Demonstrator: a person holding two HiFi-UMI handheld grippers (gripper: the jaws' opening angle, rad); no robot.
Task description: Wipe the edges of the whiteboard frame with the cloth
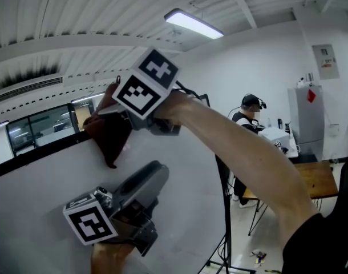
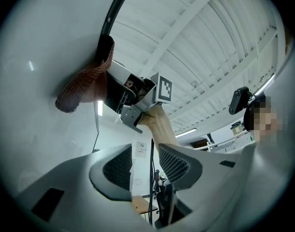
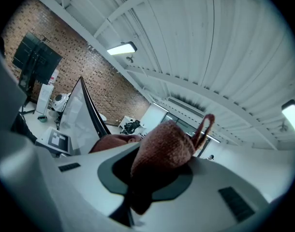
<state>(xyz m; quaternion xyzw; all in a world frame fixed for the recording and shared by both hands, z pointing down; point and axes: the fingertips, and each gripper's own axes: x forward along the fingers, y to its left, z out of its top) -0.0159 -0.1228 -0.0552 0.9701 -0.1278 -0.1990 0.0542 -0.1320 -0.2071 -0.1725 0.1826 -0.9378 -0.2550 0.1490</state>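
A reddish-brown cloth (image 1: pixel 108 135) hangs against the black top edge of the whiteboard frame (image 1: pixel 43 150). My right gripper (image 1: pixel 120 116), at the end of a bare forearm, is shut on it. In the right gripper view the bunched cloth (image 3: pixel 163 148) fills the space between the jaws, with the frame (image 3: pixel 93 116) just behind it. My left gripper (image 1: pixel 156 173) is lower, in front of the white board surface, pointing up with its jaws open and nothing in them. The left gripper view looks past the left gripper (image 2: pixel 145 166) at the cloth (image 2: pixel 82 85) and the frame (image 2: pixel 113 14).
A person with a headset (image 1: pixel 249 114) stands at the right beside a wooden table (image 1: pixel 318 178) and a grey cabinet (image 1: pixel 305 119). The board's stand and cables (image 1: pixel 225 250) run down to the floor. A ceiling lamp (image 1: pixel 194 23) is overhead.
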